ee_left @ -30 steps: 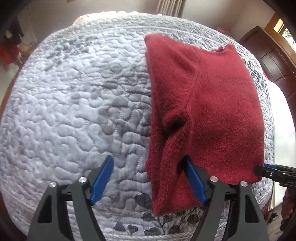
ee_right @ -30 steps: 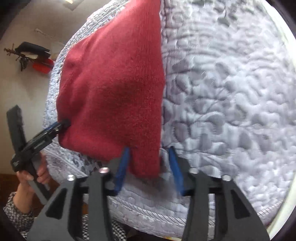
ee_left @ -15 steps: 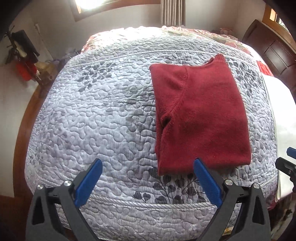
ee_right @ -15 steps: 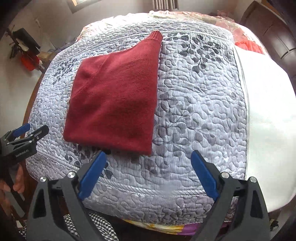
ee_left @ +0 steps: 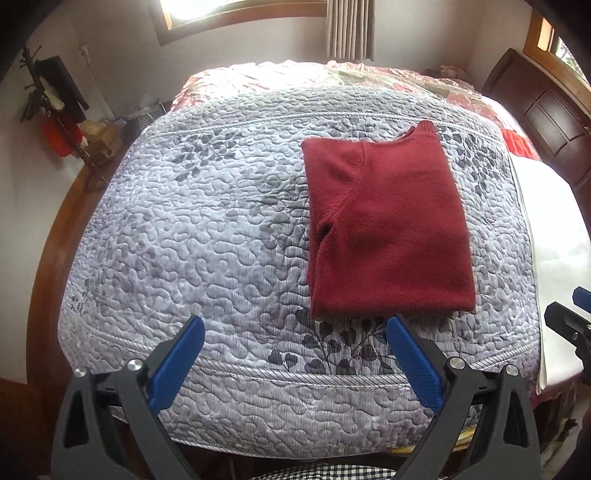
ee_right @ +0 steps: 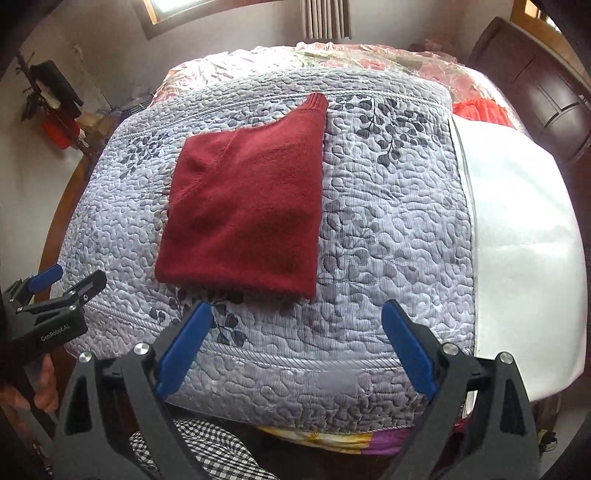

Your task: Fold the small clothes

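Red sweater (ee_left: 388, 236) lies folded into a rough rectangle on the grey quilt (ee_left: 207, 236), flat, ribbed cuff or collar end poking out at the far edge. Seam line of a sleeve runs diagonally across the top layer. It sits toward the near edge of the quilt, right of centre from my left camera, left of centre from my right one (ee_right: 247, 210).

My left gripper (ee_left: 295, 354) hangs just short of the sweater's near hem, blue pads spread wide, nothing between them. My right gripper (ee_right: 295, 339) likewise: fingers released, wide apart, empty, off the sweater's near right corner and above the quilt border. Neither touches the cloth.

White sheet (ee_right: 524, 236) covers the bed to the right of the quilt. Floral bedding (ee_left: 332, 74) beyond the far edge. Dark wooden headboard (ee_left: 546, 110) far right. Curtain (ee_left: 349, 27) and window at the back wall. Checked fabric (ee_right: 207, 450) below my grippers.
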The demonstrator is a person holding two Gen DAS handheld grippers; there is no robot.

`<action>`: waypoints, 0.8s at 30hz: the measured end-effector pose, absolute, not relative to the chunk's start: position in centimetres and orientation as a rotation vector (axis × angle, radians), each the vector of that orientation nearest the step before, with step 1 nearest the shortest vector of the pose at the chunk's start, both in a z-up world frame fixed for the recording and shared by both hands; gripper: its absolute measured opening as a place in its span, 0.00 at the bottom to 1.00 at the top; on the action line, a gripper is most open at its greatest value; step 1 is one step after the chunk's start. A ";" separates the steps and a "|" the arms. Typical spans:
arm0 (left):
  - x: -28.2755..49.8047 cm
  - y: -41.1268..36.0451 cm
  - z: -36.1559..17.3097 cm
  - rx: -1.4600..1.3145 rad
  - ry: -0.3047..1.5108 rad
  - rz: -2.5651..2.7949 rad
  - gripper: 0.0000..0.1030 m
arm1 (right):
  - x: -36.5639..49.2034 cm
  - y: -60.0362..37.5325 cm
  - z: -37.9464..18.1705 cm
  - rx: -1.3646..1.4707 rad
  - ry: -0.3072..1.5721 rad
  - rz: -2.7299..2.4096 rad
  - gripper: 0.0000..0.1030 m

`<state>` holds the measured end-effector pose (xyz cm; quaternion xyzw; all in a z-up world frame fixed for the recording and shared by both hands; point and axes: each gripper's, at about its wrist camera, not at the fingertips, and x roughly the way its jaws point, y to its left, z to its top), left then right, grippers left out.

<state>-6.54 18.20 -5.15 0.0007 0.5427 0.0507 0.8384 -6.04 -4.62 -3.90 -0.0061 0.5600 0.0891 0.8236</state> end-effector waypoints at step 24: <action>-8.3 19.1 -4.7 0.006 1.147 0.126 0.96 | -7.5 -3.1 -3.4 -0.056 1.185 0.152 0.92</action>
